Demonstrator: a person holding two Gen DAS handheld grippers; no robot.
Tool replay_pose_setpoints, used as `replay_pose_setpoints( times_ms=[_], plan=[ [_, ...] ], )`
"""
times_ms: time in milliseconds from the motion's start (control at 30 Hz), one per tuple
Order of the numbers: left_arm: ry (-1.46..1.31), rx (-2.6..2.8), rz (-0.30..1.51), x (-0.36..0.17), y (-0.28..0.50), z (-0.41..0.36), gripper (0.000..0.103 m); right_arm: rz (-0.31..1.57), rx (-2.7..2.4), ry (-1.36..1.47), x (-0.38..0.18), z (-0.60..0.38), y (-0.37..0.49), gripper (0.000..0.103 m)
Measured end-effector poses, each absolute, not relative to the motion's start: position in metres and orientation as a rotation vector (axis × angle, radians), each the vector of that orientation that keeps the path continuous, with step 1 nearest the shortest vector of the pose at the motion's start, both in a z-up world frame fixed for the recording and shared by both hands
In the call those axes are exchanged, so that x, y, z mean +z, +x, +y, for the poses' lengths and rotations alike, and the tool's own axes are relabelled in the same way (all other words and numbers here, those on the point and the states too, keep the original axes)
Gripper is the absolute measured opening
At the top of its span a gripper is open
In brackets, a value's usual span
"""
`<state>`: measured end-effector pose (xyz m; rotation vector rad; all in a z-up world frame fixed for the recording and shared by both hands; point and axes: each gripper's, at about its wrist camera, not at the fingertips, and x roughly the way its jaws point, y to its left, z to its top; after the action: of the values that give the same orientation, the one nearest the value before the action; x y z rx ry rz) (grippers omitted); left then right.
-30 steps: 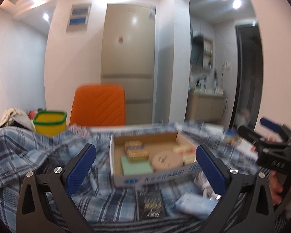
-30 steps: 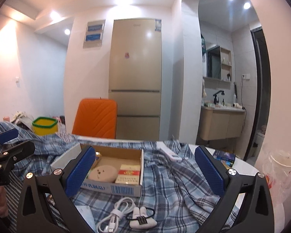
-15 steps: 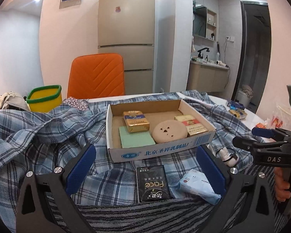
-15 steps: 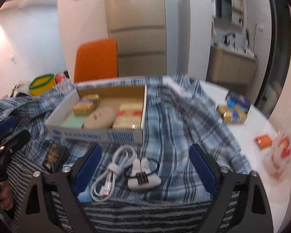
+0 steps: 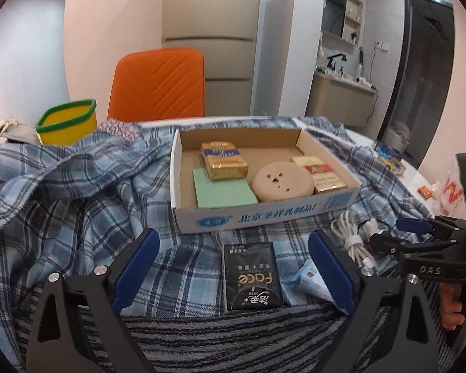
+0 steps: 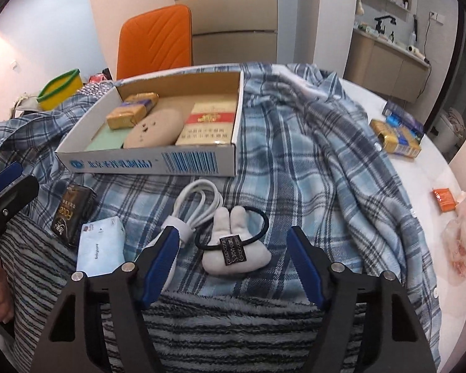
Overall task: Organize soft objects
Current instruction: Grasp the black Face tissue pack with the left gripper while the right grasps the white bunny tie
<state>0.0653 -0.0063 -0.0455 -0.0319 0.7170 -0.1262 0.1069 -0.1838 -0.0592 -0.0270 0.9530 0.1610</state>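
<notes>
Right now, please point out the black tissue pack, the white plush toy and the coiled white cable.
black tissue pack (image 5: 252, 276), left wrist view, middle of its printed face
white plush toy (image 6: 233, 256), right wrist view, its body
coiled white cable (image 6: 198, 200), right wrist view, its loops

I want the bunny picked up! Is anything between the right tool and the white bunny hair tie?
Nothing visible does. The white plush bunny hair tie lies in the open on the plaid cloth, ahead of the closing right tool. A coiled white cable touches its left side.

The light blue tissue pack (image 5: 310, 281) sits half behind a gripper finger; the striped blanket (image 6: 233, 326) runs off the bottom edge.
</notes>
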Motion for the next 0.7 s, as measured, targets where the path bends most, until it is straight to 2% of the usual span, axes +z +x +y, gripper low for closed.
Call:
replay_pose_setpoints(
  times_ms=[100, 200, 267, 367, 533, 700],
  plan=[
    [-0.029, -0.107, 0.782, -0.056, 0.074, -0.006, 0.087, 0.968, 0.16, -0.026, -0.063, -0.184, 0.108, 0.072],
    [-0.038, -0.121, 0.847, -0.065, 0.082, -0.006, 0.083, 0.995, 0.161, -0.033, -0.068, -0.182, 0.111, 0.063],
    [-0.041, -0.137, 0.885, -0.071, 0.086, -0.007, 0.08, 1.014, 0.158, -0.039, -0.071, -0.181, 0.113, 0.054],
    [-0.034, -0.146, 0.915, -0.076, 0.088, -0.009, 0.078, 1.013, 0.154, -0.05, -0.072, -0.18, 0.112, 0.05],
    [-0.001, -0.158, 0.969, -0.083, 0.092, -0.015, 0.064, 1.004, 0.162, -0.061, -0.071, -0.178, 0.11, 0.043],
    [-0.002, -0.181, 0.985, -0.085, 0.092, -0.016, 0.063, 0.978, 0.144, -0.062, -0.067, -0.179, 0.108, 0.04]
  ],
)
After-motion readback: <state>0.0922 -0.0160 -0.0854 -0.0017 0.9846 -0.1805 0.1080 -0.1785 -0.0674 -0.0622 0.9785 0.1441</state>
